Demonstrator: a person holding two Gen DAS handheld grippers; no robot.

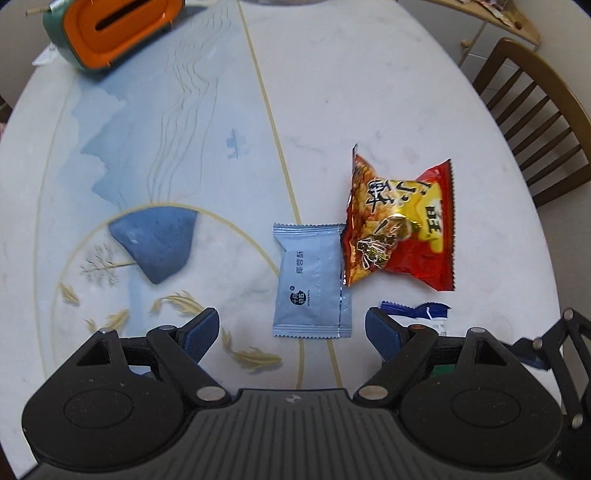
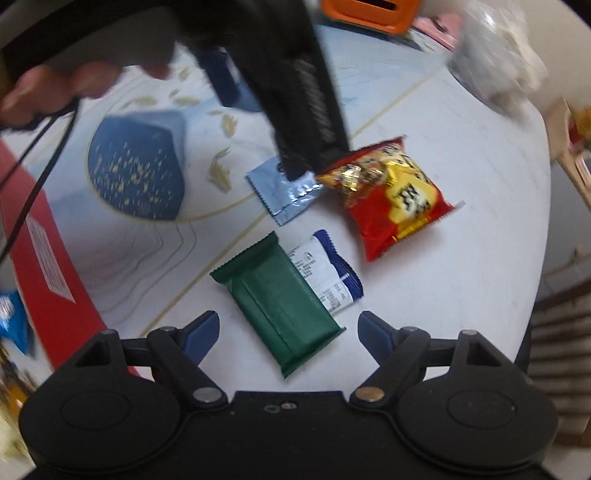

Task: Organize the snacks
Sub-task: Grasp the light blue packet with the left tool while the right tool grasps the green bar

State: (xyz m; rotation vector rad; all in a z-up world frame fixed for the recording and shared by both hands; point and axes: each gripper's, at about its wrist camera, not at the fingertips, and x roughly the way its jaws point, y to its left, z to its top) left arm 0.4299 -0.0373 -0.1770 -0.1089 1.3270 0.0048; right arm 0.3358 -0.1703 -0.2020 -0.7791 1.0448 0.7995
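Observation:
A pale blue snack packet (image 1: 312, 280) lies flat on the table, and my left gripper (image 1: 293, 328) hovers just above it, open, with its blue pads on either side and off the wrapper. A red-and-yellow crisp bag (image 1: 400, 225) touches the packet's right edge. My right gripper (image 2: 288, 328) is open over a dark green packet (image 2: 280, 302), which lies between its fingers untouched and overlaps a blue-and-white packet (image 2: 328, 273). In the right wrist view the left gripper's black body (image 2: 306, 103) hangs over the pale blue packet (image 2: 284, 192), partly hiding it.
An orange-and-green box (image 1: 118, 33) stands at the table's far left. A wooden chair (image 1: 535, 122) is past the right edge. A red box (image 2: 48, 273) sits at the left with blue wrappers (image 2: 11, 317) beside it. A person's hand (image 2: 55, 85) grips the left tool.

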